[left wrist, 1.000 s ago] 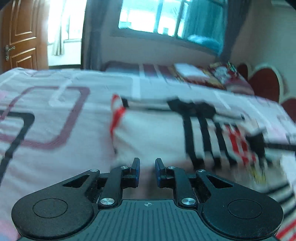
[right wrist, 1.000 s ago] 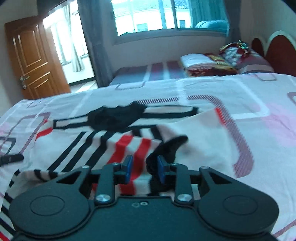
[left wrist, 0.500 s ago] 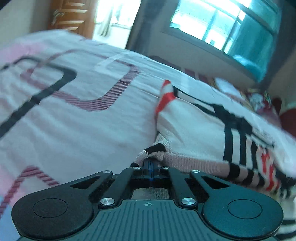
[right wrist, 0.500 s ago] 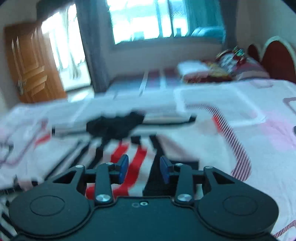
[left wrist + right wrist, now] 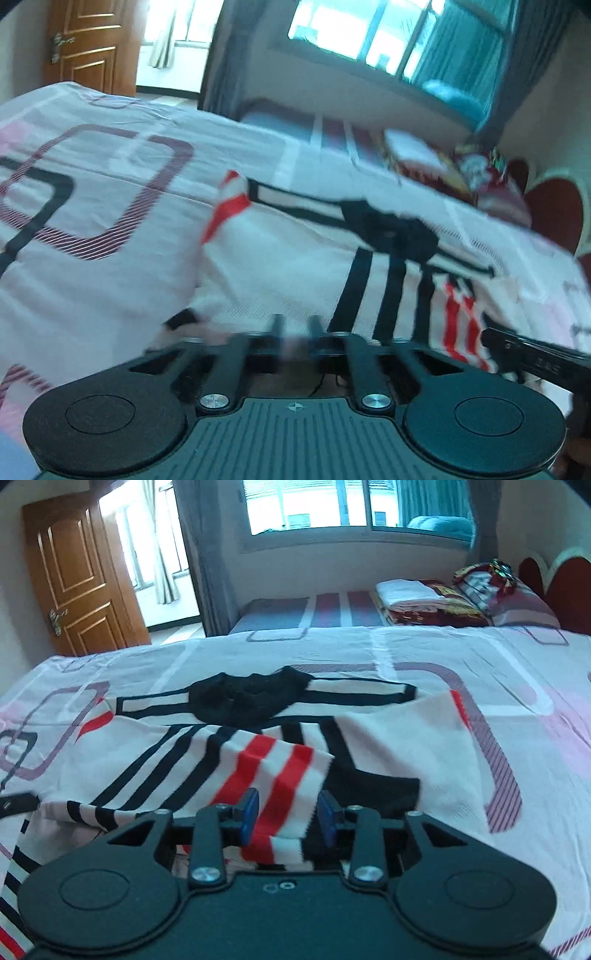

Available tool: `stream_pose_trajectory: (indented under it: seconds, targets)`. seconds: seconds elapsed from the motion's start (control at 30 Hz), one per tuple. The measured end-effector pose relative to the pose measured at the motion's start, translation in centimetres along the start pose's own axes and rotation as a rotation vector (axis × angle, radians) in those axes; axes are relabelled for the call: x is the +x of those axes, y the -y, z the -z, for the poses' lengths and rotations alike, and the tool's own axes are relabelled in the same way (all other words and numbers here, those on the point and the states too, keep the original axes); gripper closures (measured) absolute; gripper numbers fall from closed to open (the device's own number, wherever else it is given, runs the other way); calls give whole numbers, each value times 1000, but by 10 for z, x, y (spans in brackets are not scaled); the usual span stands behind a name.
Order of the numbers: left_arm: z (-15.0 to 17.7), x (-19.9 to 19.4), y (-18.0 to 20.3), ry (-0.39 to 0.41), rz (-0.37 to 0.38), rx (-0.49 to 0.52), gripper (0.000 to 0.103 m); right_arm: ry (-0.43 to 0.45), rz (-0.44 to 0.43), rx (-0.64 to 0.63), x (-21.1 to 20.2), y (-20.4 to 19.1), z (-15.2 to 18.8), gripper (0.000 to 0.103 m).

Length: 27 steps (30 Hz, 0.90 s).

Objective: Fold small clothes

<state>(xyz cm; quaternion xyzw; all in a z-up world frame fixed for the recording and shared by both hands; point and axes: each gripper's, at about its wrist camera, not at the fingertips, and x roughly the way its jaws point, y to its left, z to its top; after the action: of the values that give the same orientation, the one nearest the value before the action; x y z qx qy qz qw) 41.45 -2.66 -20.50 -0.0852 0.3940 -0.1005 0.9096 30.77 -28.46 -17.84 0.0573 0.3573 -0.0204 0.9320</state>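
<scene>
On the bed, in the left wrist view, a small striped sweater [image 5: 295, 266] lies spread over the pink patterned bedsheet [image 5: 92, 236], its black collar [image 5: 391, 229] toward the far side and a red-striped sleeve tip [image 5: 229, 199] sticking up at its left edge. The left gripper [image 5: 295, 328] sits low at the sweater's near hem; its fingers are blurred, but a narrow gap shows between them, and whether any cloth is caught there cannot be told. At the right edge of this view a dark bar of the other tool [image 5: 535, 358] crosses the red stripes. In the right wrist view, the sweater [image 5: 184, 746] lies in the middle of the bedsheet [image 5: 480, 664], the collar [image 5: 251, 698] away from the camera and a sleeve with red and white bands folded across the body. The right gripper [image 5: 288, 814] stands spread apart, its blue fingertips [image 5: 251, 808] on either side of that banded sleeve, not pinching it. Beyond the bed are a wooden door [image 5: 77, 579], a window [image 5: 343, 502] and a stack of folded bedding [image 5: 424, 598].
</scene>
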Motion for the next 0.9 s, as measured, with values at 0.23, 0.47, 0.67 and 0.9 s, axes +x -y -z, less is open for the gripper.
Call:
stream_pose_trajectory:
  seconds: [0.23,0.47,0.67,0.9]
  targets:
    - [24,20,17,-1,-124,203,25,-51,62,-133,18,0,21,63]
    - [16,-1,28,-13,-165,147,25,-57,80,-35,-5,36,21,64]
    - [33,-38,50,-11,-121,201,25,-13,-4,-33,-50,30,27,62]
    - [70,-43,49,-85,-143,212,25,-70,-96,-109,-63,-1,65,61]
